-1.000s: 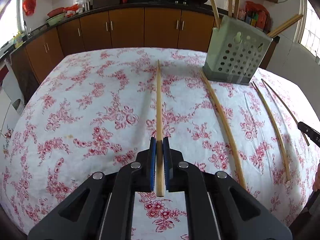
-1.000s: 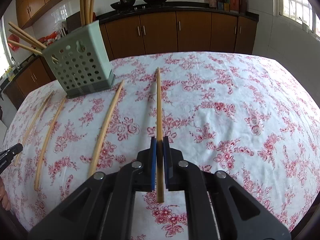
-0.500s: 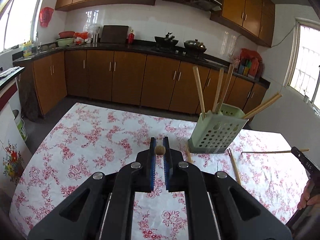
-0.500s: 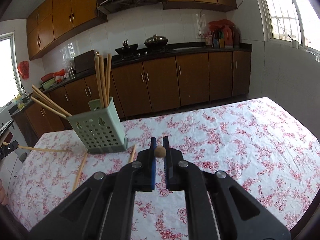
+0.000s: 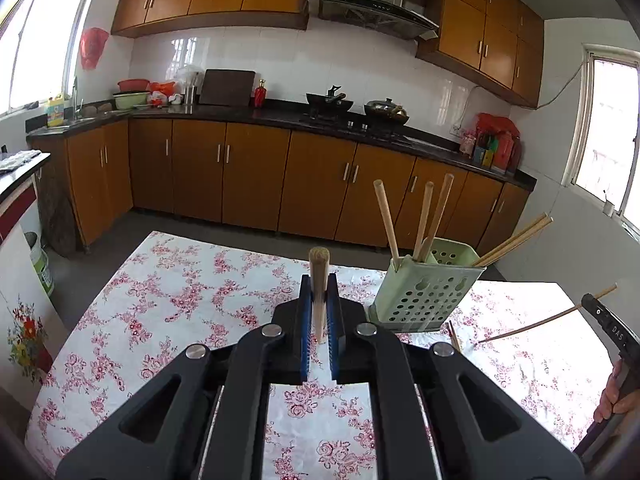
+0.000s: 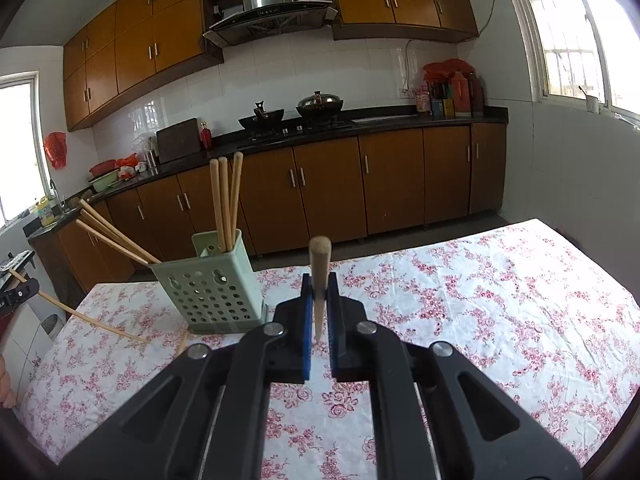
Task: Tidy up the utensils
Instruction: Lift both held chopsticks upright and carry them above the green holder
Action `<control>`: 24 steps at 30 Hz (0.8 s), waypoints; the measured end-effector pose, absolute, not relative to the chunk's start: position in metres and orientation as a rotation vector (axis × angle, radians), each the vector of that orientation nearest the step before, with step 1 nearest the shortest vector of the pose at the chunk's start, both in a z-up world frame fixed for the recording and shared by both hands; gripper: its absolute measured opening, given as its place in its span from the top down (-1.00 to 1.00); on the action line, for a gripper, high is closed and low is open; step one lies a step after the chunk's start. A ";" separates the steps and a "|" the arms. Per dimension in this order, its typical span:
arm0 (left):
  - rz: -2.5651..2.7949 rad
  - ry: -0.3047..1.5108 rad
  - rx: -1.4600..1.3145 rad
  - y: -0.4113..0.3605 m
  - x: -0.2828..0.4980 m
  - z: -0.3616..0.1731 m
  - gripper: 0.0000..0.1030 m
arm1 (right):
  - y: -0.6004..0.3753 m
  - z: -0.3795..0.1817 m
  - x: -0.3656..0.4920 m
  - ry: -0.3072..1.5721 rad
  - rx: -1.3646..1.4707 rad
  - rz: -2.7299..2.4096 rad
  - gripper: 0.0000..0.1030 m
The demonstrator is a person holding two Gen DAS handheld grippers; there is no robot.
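My left gripper (image 5: pixel 319 292) is shut on a wooden chopstick (image 5: pixel 319 276), held raised and pointing toward the camera above the floral tablecloth (image 5: pixel 180 300). My right gripper (image 6: pixel 319 292) is shut on another wooden chopstick (image 6: pixel 320 268), raised the same way. The pale green perforated utensil holder (image 5: pixel 420 292) stands on the table with several chopsticks upright or leaning in it; it also shows in the right wrist view (image 6: pixel 208 284). The other gripper's chopstick (image 5: pixel 532 324) shows at the right edge of the left wrist view, and at the left edge of the right wrist view (image 6: pixel 80 316).
A loose chopstick (image 5: pixel 454 338) lies on the cloth beside the holder's base. Brown kitchen cabinets (image 5: pixel 240 172) and a dark counter with pans (image 5: pixel 352 108) run behind the table. A hand (image 5: pixel 616 396) holds the other gripper at the right edge.
Both grippers have lifted their chopsticks off the cloth and tilted them up. The views have swung from looking down at the table to looking across at the kitchen.
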State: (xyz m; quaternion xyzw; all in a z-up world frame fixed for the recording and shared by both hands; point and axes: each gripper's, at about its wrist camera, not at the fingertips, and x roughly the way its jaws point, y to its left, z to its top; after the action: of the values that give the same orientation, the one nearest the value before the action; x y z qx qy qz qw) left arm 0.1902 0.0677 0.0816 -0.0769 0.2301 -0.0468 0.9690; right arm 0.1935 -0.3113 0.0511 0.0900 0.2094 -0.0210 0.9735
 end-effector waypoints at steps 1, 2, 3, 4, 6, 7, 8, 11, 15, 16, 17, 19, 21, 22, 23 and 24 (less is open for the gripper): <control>-0.105 0.452 -0.147 0.066 0.188 0.089 0.86 | -0.311 0.058 0.192 0.410 0.183 -0.033 0.85; -0.115 0.443 -0.144 0.064 0.186 0.095 0.86 | -0.309 0.064 0.192 0.401 0.183 -0.026 0.85; -0.124 0.435 -0.143 0.063 0.184 0.101 0.86 | -0.308 0.072 0.190 0.388 0.186 -0.016 0.85; -0.140 0.420 -0.144 0.061 0.182 0.111 0.86 | -0.308 0.081 0.188 0.375 0.190 -0.005 0.85; -0.166 0.404 -0.148 0.058 0.179 0.123 0.86 | -0.308 0.097 0.183 0.351 0.203 0.020 0.85; -0.180 0.394 -0.152 0.055 0.177 0.130 0.86 | -0.308 0.106 0.180 0.338 0.212 0.036 0.85; -0.198 0.384 -0.155 0.052 0.176 0.139 0.86 | -0.307 0.113 0.179 0.326 0.219 0.048 0.85; -0.243 0.355 -0.152 0.038 0.173 0.159 0.86 | -0.305 0.139 0.172 0.279 0.245 0.101 0.85; -0.276 0.316 -0.148 0.021 0.173 0.176 0.86 | -0.300 0.163 0.168 0.217 0.259 0.147 0.85; -0.277 0.302 -0.150 0.015 0.175 0.181 0.86 | -0.298 0.168 0.168 0.203 0.259 0.155 0.85; -0.276 0.293 -0.153 0.013 0.176 0.183 0.86 | -0.296 0.171 0.168 0.191 0.257 0.160 0.85; -0.277 0.281 -0.164 0.007 0.183 0.187 0.86 | -0.291 0.178 0.173 0.163 0.245 0.161 0.85; -0.268 0.274 -0.162 0.003 0.189 0.189 0.86 | -0.285 0.180 0.181 0.144 0.238 0.160 0.85; -0.264 0.274 -0.157 0.000 0.193 0.189 0.86 | -0.283 0.181 0.185 0.137 0.234 0.158 0.85; -0.262 0.277 -0.150 -0.003 0.198 0.189 0.86 | -0.280 0.181 0.190 0.131 0.228 0.152 0.85; -0.258 0.281 -0.143 -0.006 0.202 0.189 0.86 | -0.276 0.180 0.197 0.123 0.212 0.139 0.85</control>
State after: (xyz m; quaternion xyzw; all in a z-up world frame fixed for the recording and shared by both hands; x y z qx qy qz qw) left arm 0.2024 -0.0059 0.1888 -0.0711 0.1395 -0.1283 0.9793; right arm 0.1970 -0.2763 0.1801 0.1058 0.0611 0.0691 0.9901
